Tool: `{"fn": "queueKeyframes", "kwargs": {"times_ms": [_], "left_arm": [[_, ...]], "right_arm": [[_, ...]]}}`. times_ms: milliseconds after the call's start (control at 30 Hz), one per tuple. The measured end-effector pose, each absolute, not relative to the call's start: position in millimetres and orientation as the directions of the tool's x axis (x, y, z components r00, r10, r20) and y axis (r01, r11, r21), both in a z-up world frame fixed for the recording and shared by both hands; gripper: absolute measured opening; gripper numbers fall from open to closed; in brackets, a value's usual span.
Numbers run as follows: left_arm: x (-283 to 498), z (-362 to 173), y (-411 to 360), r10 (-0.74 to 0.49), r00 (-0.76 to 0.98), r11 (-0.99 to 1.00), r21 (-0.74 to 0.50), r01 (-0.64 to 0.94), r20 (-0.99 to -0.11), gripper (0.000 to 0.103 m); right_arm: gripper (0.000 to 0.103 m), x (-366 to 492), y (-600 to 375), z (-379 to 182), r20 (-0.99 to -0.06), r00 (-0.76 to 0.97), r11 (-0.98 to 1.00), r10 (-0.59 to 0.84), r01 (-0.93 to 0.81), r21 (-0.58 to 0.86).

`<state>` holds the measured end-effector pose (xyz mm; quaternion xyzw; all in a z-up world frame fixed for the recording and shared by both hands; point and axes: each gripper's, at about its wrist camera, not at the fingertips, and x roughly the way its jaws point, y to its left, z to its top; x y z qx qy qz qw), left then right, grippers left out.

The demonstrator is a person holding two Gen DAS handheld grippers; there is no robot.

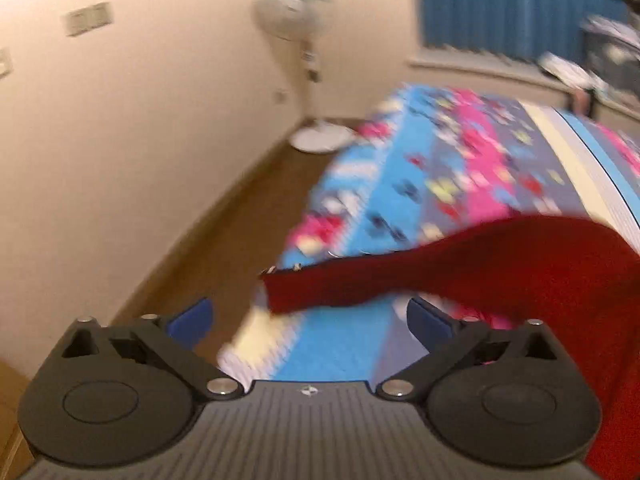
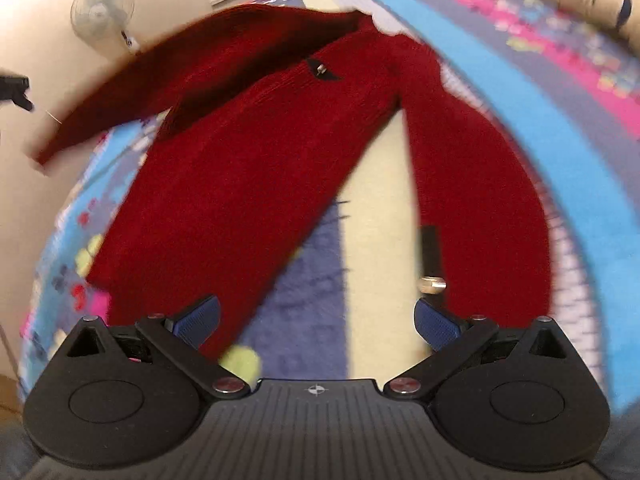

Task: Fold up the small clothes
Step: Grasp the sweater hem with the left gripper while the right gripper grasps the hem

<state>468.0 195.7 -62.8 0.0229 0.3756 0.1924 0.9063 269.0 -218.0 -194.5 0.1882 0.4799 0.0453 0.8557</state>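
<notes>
Both grippers, left (image 1: 308, 320) and right (image 2: 318, 320), gape fully, holding nothing; dark red knitted cardigan (image 2: 248, 168) lies spread just beyond their fingertips.

Dark red ribbed-knit cloth garment (image 2: 248, 168), matt; bright patterned soft cloth bedspread (image 2: 532, 128); textured blue pads (image 2: 438, 326) on matt black plastic grippers.

I saw red sweater (image 1: 500, 264) cut off at frame's right edge; bedspread (image 1: 420, 184) pattern beside it too blurred to read.
</notes>
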Motion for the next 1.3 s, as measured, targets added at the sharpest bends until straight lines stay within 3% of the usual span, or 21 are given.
{"fn": "queueKeyframes", "kwargs": {"times_ms": [100,200,233,267,333,367,433,600,767,967,1133,1200,1267,1300], "left_arm": [[446.1,-125.8,176.8,0.229,0.552,0.97,0.141,-0.197,-0.802,0.103],[423.3,-189.2,170.4,0.118,0.438,0.988,0.06,-0.144,-0.891,0.103],[417.0,-206.3,168.3,0.079,0.405,0.991,0.027,-0.131,-0.911,0.102],[414.0,-221.4,165.9,0.04,0.372,0.993,-0.006,-0.122,-0.927,0.098],[406.3,-236.8,159.2,0.01,0.349,0.989,-0.042,-0.142,-0.937,0.088],[400.7,-236.0,157.6,0.02,0.37,0.986,-0.042,-0.159,-0.929,0.065],[397.0,-222.8,153.0,-0.035,0.386,0.987,-0.092,-0.131,-0.922,0.01],[364.4,-180.5,147.4,0.003,0.451,0.995,-0.041,-0.089,-0.893,0.008],[307.7,-142.1,137.1,-0.005,0.457,0.998,-0.036,-0.058,-0.89,0.007],[221.3,-107.9,150.0,-0.049,0.474,0.993,-0.092,-0.07,-0.879,0.007],[186.7,-130.6,176.8,0.085,0.406,0.989,0.029,-0.143,-0.91,0.0],[185.6,-155.0,187.6,0.106,0.323,0.982,0.05,-0.18,-0.941,0.0],[180.2,-161.5,193.5,0.067,0.303,0.979,0.003,-0.206,-0.95,0.007],[177.3,-160.1,191.7,0.066,0.316,0.979,0.001,-0.202,-0.946,0.011]], "right_arm": [[0.102,293.8,-213.6,-230.0,-0.794,0.473,0.848,0.382,0.163,0.505],[0.102,302.9,-208.3,-242.4,-0.727,0.551,0.787,0.411,0.187,0.587],[0.08,304.6,-208.0,-242.2,-0.693,0.565,0.763,0.448,0.162,0.625],[0.019,307.8,-207.3,-244.5,-0.666,0.541,0.728,0.514,0.135,0.672],[0.008,309.4,-207.8,-244.8,-0.678,0.5,0.717,0.54,0.149,0.681],[0.007,307.6,-211.4,-241.2,-0.683,0.5,0.727,0.532,0.145,0.672],[0.007,302.8,-223.5,-230.5,-0.72,0.502,0.763,0.48,0.166,0.625],[0.006,288.4,-291.4,-194.8,-0.825,0.524,0.877,0.214,0.269,0.398],[0.006,259.8,-372.1,-156.1,-0.81,0.584,0.869,0.058,0.37,0.329],[0.006,215.2,-388.2,-104.4,-0.75,0.648,0.879,0.133,0.272,0.392],[0.008,199.1,-370.0,-134.1,-0.832,0.507,0.907,0.226,0.202,0.37],[0.019,198.3,-371.2,-152.6,-0.867,0.485,0.918,0.116,0.28,0.279],[0.055,200.9,-387.9,-163.8,-0.854,0.519,0.892,0.035,0.369,0.261],[0.057,201.8,-395.2,-167.8,-0.844,0.535,0.876,0.02,0.397,0.273]]}}
